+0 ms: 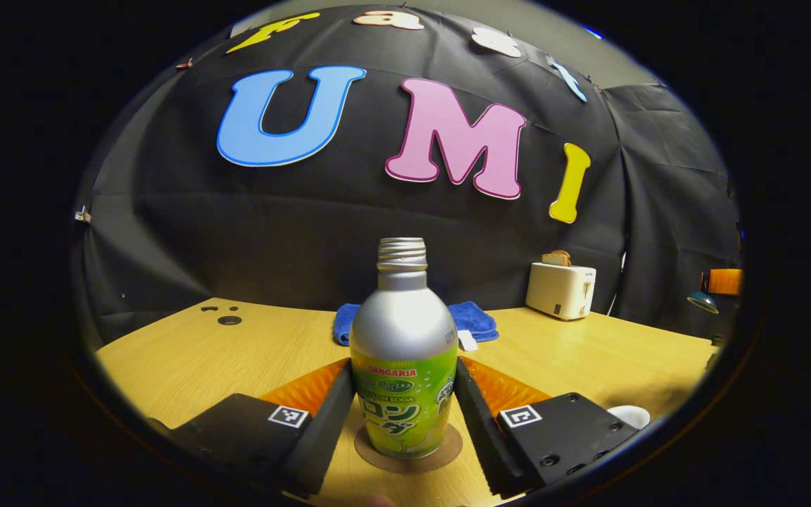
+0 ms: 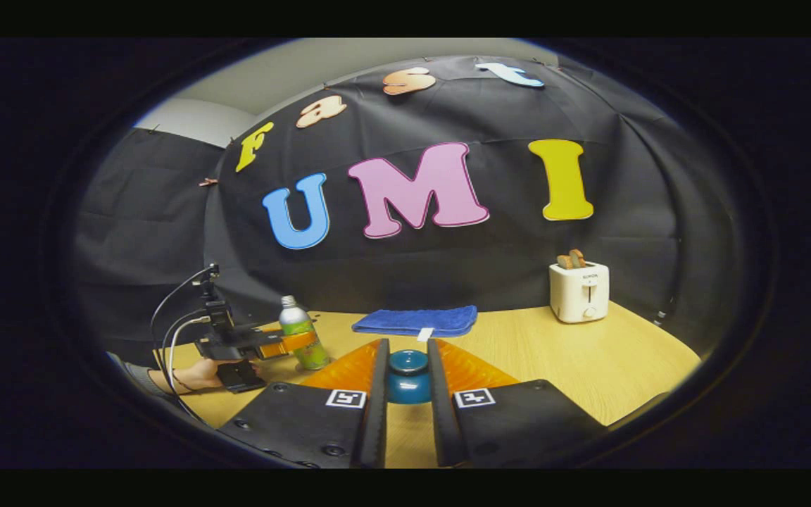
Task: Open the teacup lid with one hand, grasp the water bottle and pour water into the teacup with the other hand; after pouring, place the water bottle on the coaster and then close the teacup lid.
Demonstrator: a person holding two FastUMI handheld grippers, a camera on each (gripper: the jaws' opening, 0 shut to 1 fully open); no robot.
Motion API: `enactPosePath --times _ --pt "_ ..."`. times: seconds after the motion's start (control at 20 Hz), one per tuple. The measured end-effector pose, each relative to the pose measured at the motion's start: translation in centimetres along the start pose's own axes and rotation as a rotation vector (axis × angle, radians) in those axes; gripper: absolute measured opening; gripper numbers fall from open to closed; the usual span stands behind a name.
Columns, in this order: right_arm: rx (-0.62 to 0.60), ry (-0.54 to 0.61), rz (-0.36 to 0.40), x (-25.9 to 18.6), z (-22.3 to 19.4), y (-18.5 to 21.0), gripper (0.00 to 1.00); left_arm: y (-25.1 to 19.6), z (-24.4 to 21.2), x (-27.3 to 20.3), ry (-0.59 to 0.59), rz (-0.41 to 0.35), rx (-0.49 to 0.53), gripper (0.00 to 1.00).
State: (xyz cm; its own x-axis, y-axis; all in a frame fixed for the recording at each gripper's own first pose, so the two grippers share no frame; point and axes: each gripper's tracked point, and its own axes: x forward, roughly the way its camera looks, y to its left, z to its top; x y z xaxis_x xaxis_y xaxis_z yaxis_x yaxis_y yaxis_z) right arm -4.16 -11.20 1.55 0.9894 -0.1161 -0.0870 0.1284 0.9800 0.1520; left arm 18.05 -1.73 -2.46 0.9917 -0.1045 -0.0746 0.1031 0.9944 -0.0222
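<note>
Left gripper view: left claw (image 1: 403, 405) set around the water bottle (image 1: 403, 352), one finger on each side of the green label, both close against it; true pressing contact hard to judge from here. Bottle upright, cap off, bare thread at the neck, standing on the round brown coaster (image 1: 409, 451) on the wooden counter (image 1: 187, 359). Coaster mostly hidden under the bottle's base and between the fingers. Behind the bottle, a folded blue towel (image 1: 472, 320), its middle hidden by the bottle. Farther right, a white toaster (image 1: 560, 289) with bread in its slot. At the lower right edge, a white rounded thing (image 1: 631, 415), cut off and too little shown to name.

Right gripper view: right claw (image 2: 407, 384) closed in on a blue rounded piece, taken to be the teacup lid (image 2: 408, 377), both fingers touching its sides. Cup beneath not made out; lower part hidden between the fingers. Off to the left, small and distant, the left claw again (image 2: 286, 343) at the bottle (image 2: 300, 341), with a hand (image 2: 198, 373) and a grey sleeve (image 2: 134, 377) holding the device, cables trailing up from it. Whether those far fingers actually squeeze the bottle: too small to tell. Towel (image 2: 416, 320) and toaster (image 2: 579, 290) along the back of the counter (image 2: 553, 359).
</note>
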Motion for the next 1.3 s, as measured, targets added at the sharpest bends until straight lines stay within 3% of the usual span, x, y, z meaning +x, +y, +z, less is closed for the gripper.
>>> enactPosePath --times 0.05,0.15,0.3,0.45,0.5,0.6,0.8,0.85,0.9,1.05,1.1,1.15,1.3 --pt "0.0 0.001 0.0 0.0 -0.1 0.0 0.31 0.0 0.0 0.0 0.003 0.0 -0.003 0.84" --pt "0.002 0.001 0.002 0.0 0.0 0.0 0.31 -0.2 -0.1 -0.1 0.012 -0.002 0.0 0.84" --pt "0.004 0.003 0.007 0.0 -0.2 0.2 0.31 -0.2 -0.2 -0.5 0.022 0.008 0.013 0.93" --pt "0.001 -0.005 0.035 0.2 -0.1 1.2 0.31 0.2 -0.3 -1.7 0.021 0.034 0.039 0.93" --pt "0.0 -0.01 0.049 0.3 -0.1 1.6 0.36 0.1 -0.4 -2.4 0.022 0.042 0.052 0.94" --pt "0.0 -0.004 0.082 0.8 -0.8 3.0 0.31 -0.3 -0.3 -4.2 0.012 0.045 0.066 0.94" --pt "-0.019 0.052 0.125 2.5 -3.4 6.1 0.31 -1.0 -0.1 -8.1 -0.011 0.042 0.071 0.93" --pt "-0.026 0.075 0.138 2.9 -4.4 6.9 0.36 -1.0 0.1 -9.0 -0.023 0.043 0.074 0.93" --pt "-0.036 0.102 0.147 3.4 -5.5 7.7 0.31 -1.2 0.3 -9.9 -0.035 0.042 0.077 0.93" --pt "-0.054 0.192 0.166 4.8 -9.0 9.4 0.31 -1.3 0.1 -11.8 -0.048 0.044 0.089 0.93" --pt "-0.056 0.213 0.174 5.2 -9.7 9.9 0.27 -1.3 0.0 -12.1 -0.047 0.043 0.092 0.93" --pt "-0.062 0.23 0.177 5.5 -10.2 10.3 0.31 -1.3 0.0 -12.5 -0.051 0.044 0.092 0.94" --pt "-0.083 0.252 0.177 6.0 -11.0 11.1 0.31 -0.8 0.0 -12.9 -0.064 0.056 0.059 0.93"
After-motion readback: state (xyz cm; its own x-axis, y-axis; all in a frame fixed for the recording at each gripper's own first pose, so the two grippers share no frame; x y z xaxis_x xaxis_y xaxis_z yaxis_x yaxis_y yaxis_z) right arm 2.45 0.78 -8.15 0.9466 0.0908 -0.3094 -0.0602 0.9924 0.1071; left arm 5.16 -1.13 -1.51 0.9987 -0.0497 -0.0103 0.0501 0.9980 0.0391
